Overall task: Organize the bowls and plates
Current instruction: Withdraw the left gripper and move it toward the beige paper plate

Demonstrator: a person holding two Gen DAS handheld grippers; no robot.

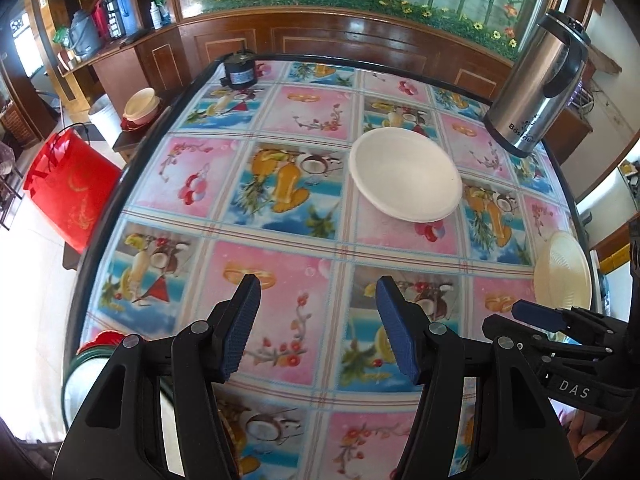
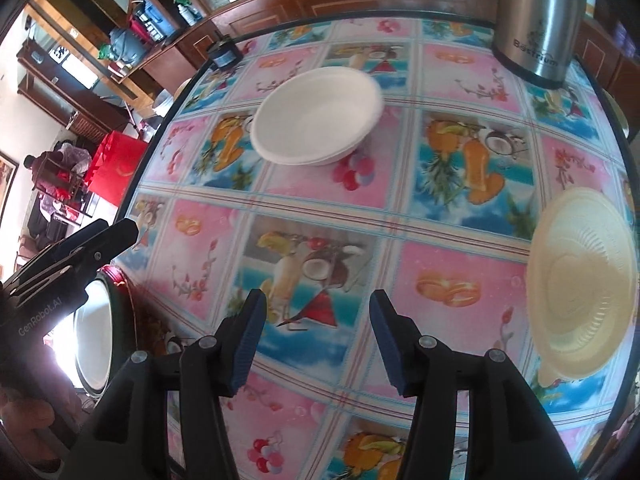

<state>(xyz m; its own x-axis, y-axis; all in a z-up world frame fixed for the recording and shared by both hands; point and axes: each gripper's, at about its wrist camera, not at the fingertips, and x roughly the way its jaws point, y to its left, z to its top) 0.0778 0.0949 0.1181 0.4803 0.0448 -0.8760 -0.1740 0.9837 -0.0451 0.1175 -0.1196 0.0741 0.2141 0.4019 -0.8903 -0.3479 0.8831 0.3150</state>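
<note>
- Both tools hovered low over the fruit-print table (image 1: 280, 128), and neither had a thing in it: the left gripper (image 1: 318, 330) stood with its blue pads spread wide, and the right gripper (image 2: 316, 342) was just as far apart and just as empty.
- The white bowl (image 1: 404, 174) sat out in the middle of the table, upright, with what looked like a second rim nested under it in the right wrist view (so possibly a stack, hard to be sure).
- Well to the right of the white bowl, hard by the table edge, lay the cream ribbed plate (image 2: 582, 284), flat and clear of everything.
- To the near left of the white bowl, at the table's edge, was a green-rimmed dish (image 2: 94, 344) with something red under it, half hidden behind the left tool.
- My read on handling: the white bowl looked thin and featherlight, probably foam or pulp, so it should lift easily but could crush or skid. A gentle pinch on the near rim seemed the place.
- The cream ribbed plate looked stiffer, likely plastic, and its raised lip offered the grip.
- Behind and right of the white bowl loomed the steel thermos (image 1: 538, 84), tall and tippable. A small dark motor (image 1: 239, 70) sat far back-left, out of harm's way.
</note>
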